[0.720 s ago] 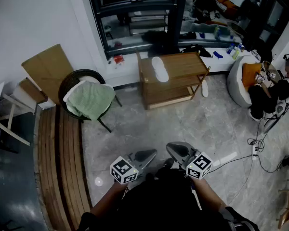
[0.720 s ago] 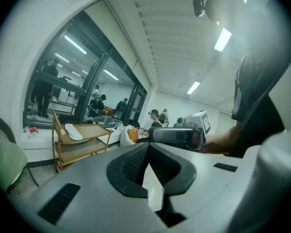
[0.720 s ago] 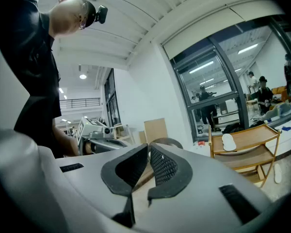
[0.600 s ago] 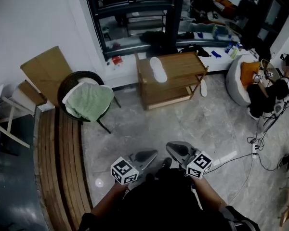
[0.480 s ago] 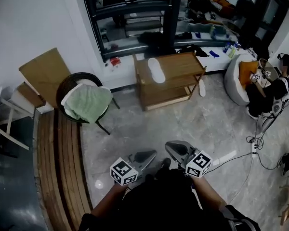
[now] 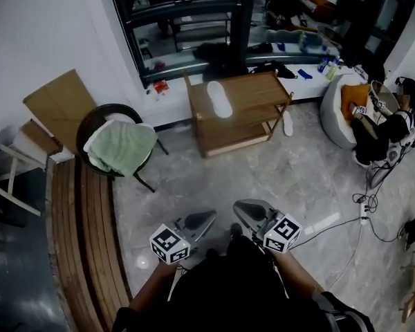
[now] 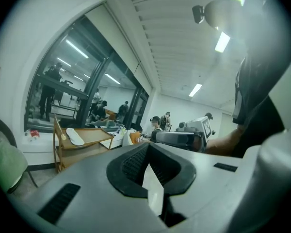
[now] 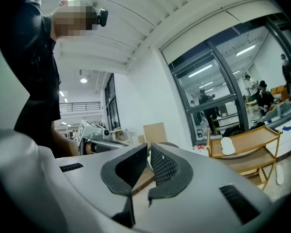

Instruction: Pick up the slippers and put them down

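One white slipper (image 6: 219, 99) lies on top of the wooden shelf unit (image 6: 252, 88) by the window. A second white slipper (image 6: 287, 123) leans on the floor at the unit's right leg. Both grippers hover close to my body, far short of the shelf. In the head view my left gripper (image 6: 199, 220) and right gripper (image 6: 243, 209) point towards the shelf. My left gripper (image 7: 148, 146) is shut and empty, with the slipper (image 7: 75, 137) far off to its left. My right gripper (image 8: 149, 147) is shut and empty, with both slippers (image 8: 227, 146) (image 8: 280, 174) off to its right.
A round chair with a green cushion (image 6: 121, 147) and a cardboard sheet (image 6: 59, 102) stand left of the shelf. Wooden planks (image 6: 90, 227) run along the left. A seated person (image 6: 384, 130), a beanbag (image 6: 335, 113) and floor cables (image 6: 363, 213) are at the right.
The head view has drifted, so the shelf sits a little further left and higher. Both grippers stay shut near my body; the left one is slightly lower in the picture.
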`<state>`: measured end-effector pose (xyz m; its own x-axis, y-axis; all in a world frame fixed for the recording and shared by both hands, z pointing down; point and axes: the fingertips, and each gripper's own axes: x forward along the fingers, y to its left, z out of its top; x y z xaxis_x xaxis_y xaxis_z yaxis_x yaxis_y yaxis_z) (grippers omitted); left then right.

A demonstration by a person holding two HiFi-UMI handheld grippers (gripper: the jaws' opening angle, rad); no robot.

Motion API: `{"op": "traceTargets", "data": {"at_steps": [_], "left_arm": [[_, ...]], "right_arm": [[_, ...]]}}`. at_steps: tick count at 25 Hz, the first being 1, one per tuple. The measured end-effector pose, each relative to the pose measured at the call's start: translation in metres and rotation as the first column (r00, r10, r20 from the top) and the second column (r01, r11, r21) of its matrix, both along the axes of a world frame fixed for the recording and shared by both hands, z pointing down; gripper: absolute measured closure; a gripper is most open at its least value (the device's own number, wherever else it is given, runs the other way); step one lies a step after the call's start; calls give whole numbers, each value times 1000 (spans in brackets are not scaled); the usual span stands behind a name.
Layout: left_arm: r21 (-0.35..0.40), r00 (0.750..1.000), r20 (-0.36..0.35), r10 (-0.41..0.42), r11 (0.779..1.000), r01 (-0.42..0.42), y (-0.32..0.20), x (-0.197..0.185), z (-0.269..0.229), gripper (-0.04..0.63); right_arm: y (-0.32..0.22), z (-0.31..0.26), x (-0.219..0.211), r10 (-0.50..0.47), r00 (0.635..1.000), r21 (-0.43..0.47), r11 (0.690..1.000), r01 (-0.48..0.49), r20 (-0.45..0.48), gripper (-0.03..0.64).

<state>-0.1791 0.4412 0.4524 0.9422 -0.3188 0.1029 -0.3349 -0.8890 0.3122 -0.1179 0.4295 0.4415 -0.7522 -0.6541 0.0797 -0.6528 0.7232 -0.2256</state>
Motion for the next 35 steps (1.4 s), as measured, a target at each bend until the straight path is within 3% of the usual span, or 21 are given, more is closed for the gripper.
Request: {"op": "traceTargets", "data": {"at_steps": [6,11,16,22,27,35], "left_arm": [[-23,999,38,-27,999,28,-18,12,13,584],[63,988,154,-30,998,21,-56,37,15,584],[64,987,149,-58,997,49,-91,66,-2,584],[62,979,134,-154,987,147,-114,83,-7,584],[29,975,183,-122,992,119,-118,99,5,584],[-3,978,171,-119,993,121,-163,109,12,584]], "right_arm": [[-22,10,10,-47,999,-27,999,47,-6,583],[-54,7,34,-96,995,-33,995,96,2,583],[-88,-4,61,-147,989,-30,989,147,15,583],[-111,8,86,-203,977,-59,977,207,59,583],[-128,18,100,-198,974,-91,974,208,113,583],[-166,27,108,-207,972,-119,968,220,111,583]]}}
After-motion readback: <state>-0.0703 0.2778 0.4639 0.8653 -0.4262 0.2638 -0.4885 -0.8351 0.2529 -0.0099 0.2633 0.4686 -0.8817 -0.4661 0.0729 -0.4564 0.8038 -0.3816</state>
